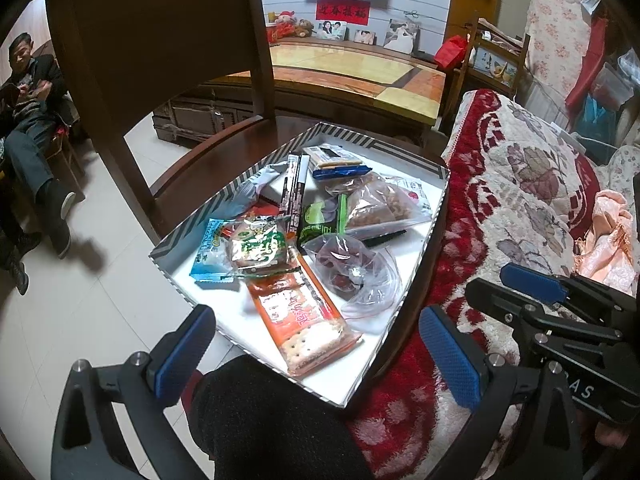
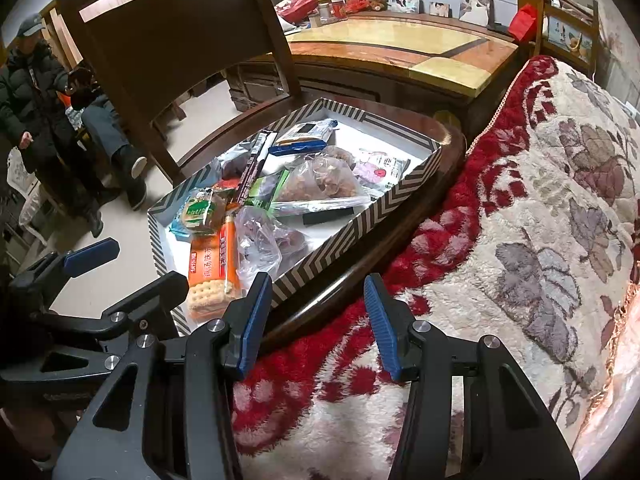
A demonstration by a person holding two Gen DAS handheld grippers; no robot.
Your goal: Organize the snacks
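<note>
Left tongs: hanging released, empty, near the striped box.
Right tongs: hovering released, empty, over the blanket.
Snacks: lying piled in the box.

Glossy plastic snack wrappers, polished wooden chair, fluffy blanket

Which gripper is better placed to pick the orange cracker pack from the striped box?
Left gripper: open, with the cracker pack just beyond its fingers. Right gripper is open over the blanket.

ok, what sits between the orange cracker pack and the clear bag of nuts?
A crumpled clear plastic bag of dark red pieces lies between the orange cracker pack and the nut bag, clearest in the left wrist view.
</note>
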